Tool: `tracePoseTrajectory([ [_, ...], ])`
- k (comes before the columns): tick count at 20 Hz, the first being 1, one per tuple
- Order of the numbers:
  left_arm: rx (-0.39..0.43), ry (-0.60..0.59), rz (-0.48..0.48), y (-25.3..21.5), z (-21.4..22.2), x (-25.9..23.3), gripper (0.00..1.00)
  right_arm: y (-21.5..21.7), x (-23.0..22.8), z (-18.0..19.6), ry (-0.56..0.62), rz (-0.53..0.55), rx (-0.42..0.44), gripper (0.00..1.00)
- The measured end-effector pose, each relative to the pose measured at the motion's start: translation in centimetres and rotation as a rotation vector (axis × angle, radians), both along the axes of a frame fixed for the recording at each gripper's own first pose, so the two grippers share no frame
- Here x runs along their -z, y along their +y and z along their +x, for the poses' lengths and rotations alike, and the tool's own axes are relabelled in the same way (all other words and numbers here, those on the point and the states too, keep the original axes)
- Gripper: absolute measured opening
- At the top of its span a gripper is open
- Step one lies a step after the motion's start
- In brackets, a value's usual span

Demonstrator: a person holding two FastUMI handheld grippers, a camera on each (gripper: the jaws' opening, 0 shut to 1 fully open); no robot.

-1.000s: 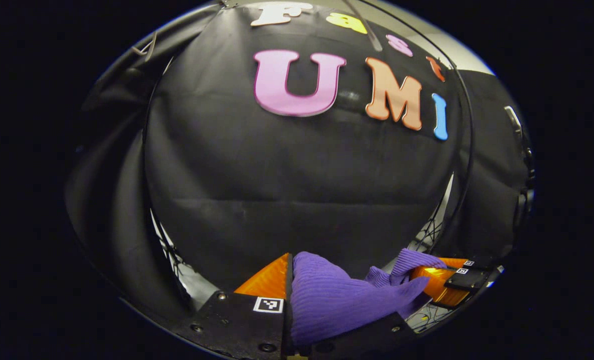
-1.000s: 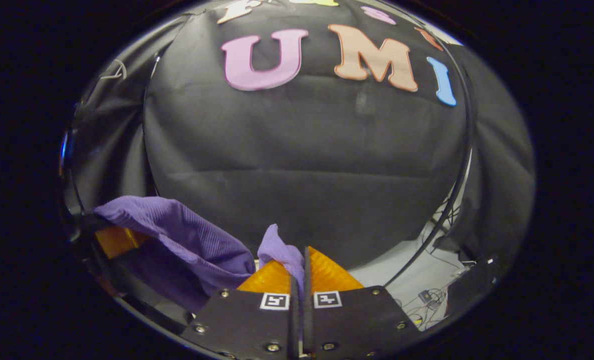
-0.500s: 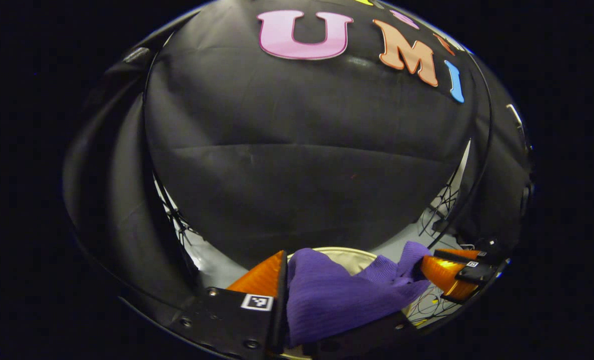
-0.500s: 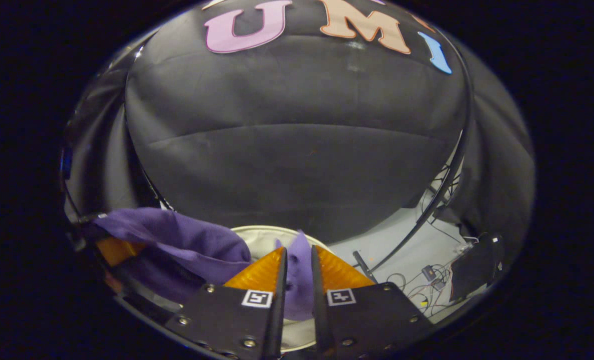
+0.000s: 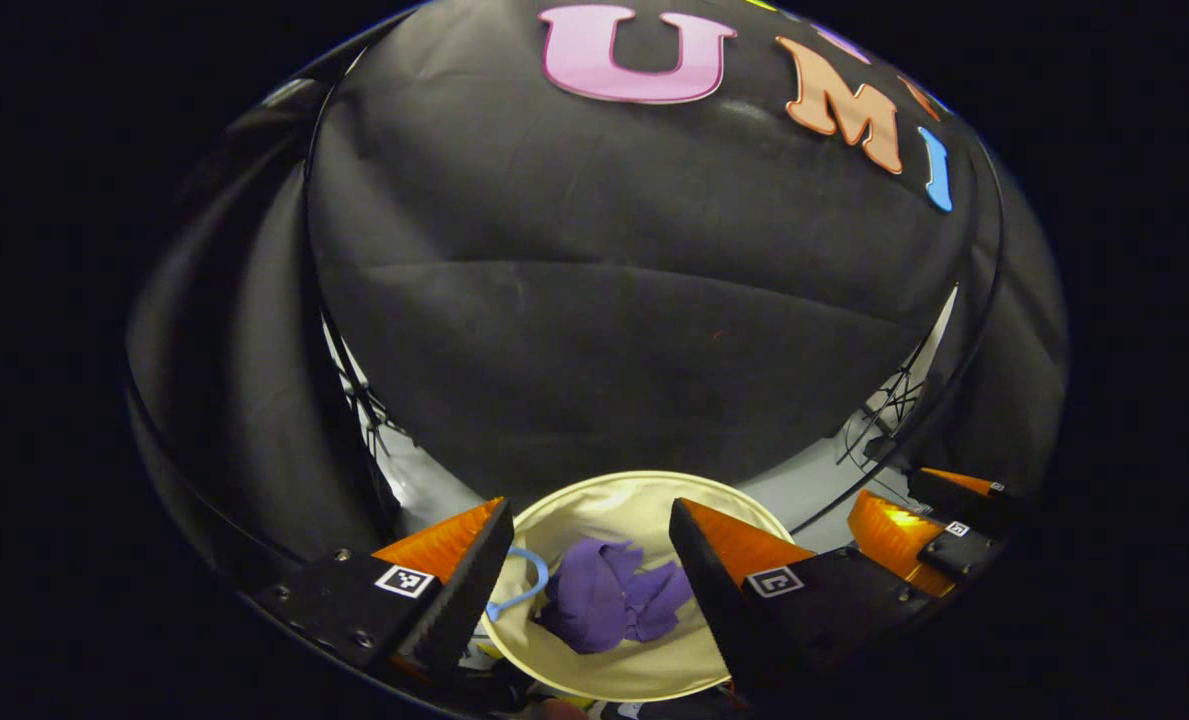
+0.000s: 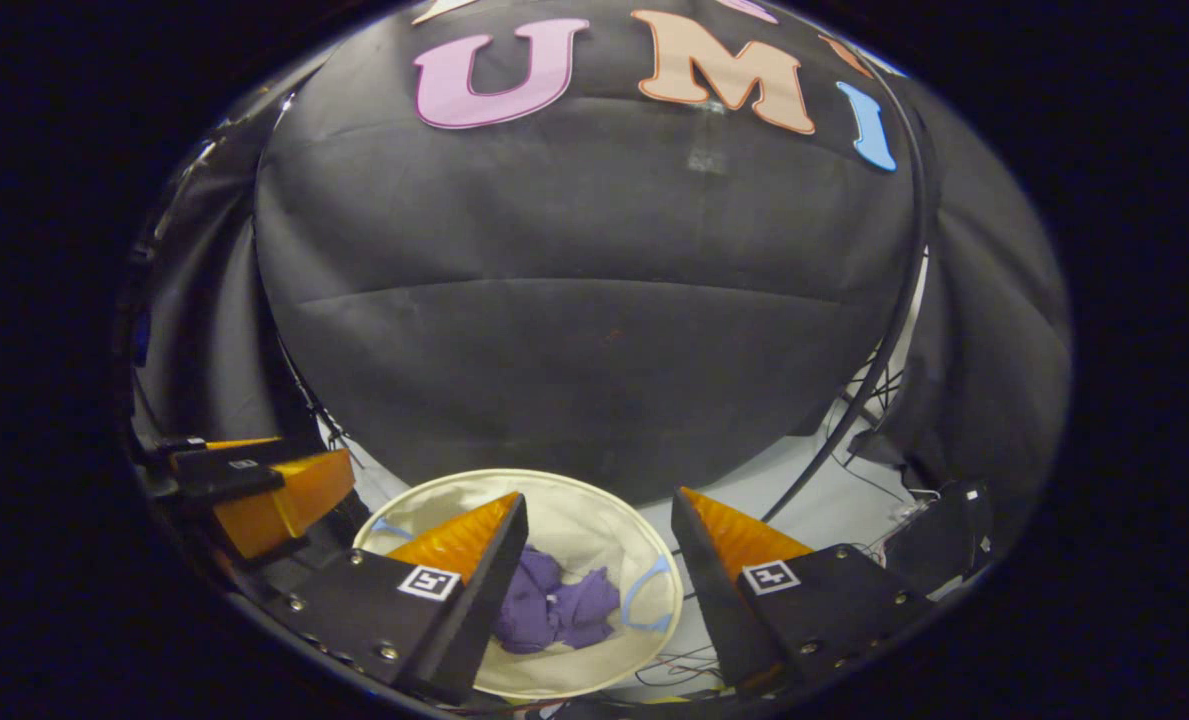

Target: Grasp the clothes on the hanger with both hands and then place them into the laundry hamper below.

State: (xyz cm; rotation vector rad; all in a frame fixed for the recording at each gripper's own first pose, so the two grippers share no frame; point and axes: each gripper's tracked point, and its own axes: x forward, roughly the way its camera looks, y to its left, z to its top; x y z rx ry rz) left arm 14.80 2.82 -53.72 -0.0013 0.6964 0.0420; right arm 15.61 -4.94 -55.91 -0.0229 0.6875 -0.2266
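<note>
Your left tool [image 5: 589, 530] gapes wide with nothing between its fingers; your right tool [image 6: 599, 525] is spread apart and bare too. Below both, the purple garment [image 5: 609, 595] lies crumpled inside the cream laundry hamper [image 5: 614, 500] on the floor.

I count one laundry hamper [image 5: 644, 500], round and cream, on the floor. Inside it I count one purple garment [image 5: 609, 600], crumpled. I count two blue loop handles on the hamper rim: one [image 6: 649, 595] at its right, one [image 6: 389, 527] at its left. I count two grippers: the left gripper [image 5: 589, 535] and the right gripper [image 6: 599, 520], each with two fingers spread apart.
</note>
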Motion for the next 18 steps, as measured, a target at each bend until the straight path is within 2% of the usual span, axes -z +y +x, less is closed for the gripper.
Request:
tracePoseTrajectory([
  [2, 0.009, -0.026, 0.008, -0.1, 0.2, -1.6, 0.97, 0.5, -1.3, 0.2, -0.018, 0.005, -0.009, 0.88],
  [3, 0.015, -0.038, 0.008, -0.2, 0.2, -2.3, 0.97, 0.7, -2.1, 0.4, -0.027, 0.005, -0.015, 0.84],
  [4, 0.013, -0.052, 0.008, -0.3, 0.3, -3.1, 0.97, 0.8, -3.2, 0.5, -0.042, 0.002, -0.016, 0.88],
  [7, 0.025, -0.083, 0.024, -0.2, 0.3, -5.2, 0.97, 1.2, -6.4, 1.3, -0.092, -0.002, -0.025, 0.87],
  [8, 0.026, -0.105, 0.027, -0.2, 0.4, -6.2, 0.97, 1.2, -7.3, 1.3, -0.107, -0.008, -0.025, 0.88],
  [9, 0.026, -0.123, 0.023, -0.1, 0.5, -7.3, 0.97, 1.3, -8.3, 1.5, -0.123, -0.009, -0.023, 0.83],
  [11, 0.032, -0.161, 0.014, -0.2, 0.5, -9.4, 1.00, 1.8, -10.4, 1.9, -0.160, -0.004, -0.029, 0.83],
  [12, 0.034, -0.187, 0.018, -0.1, 0.6, -10.8, 0.97, 2.0, -11.4, 2.0, -0.176, -0.008, -0.031, 0.87],
  [13, 0.030, -0.206, 0.023, 0.2, 0.6, -11.7, 0.96, 2.1, -12.6, 2.2, -0.192, -0.014, -0.032, 0.83],
  [16, 0.035, -0.283, 0.023, 0.3, 1.2, -15.8, 0.97, 2.7, -15.5, 2.4, -0.236, -0.022, -0.035, 0.83],
  [18, 0.039, -0.310, 0.013, 0.5, 1.4, -17.4, 0.96, 3.2, -17.5, 2.5, -0.266, -0.027, -0.038, 0.87],
])
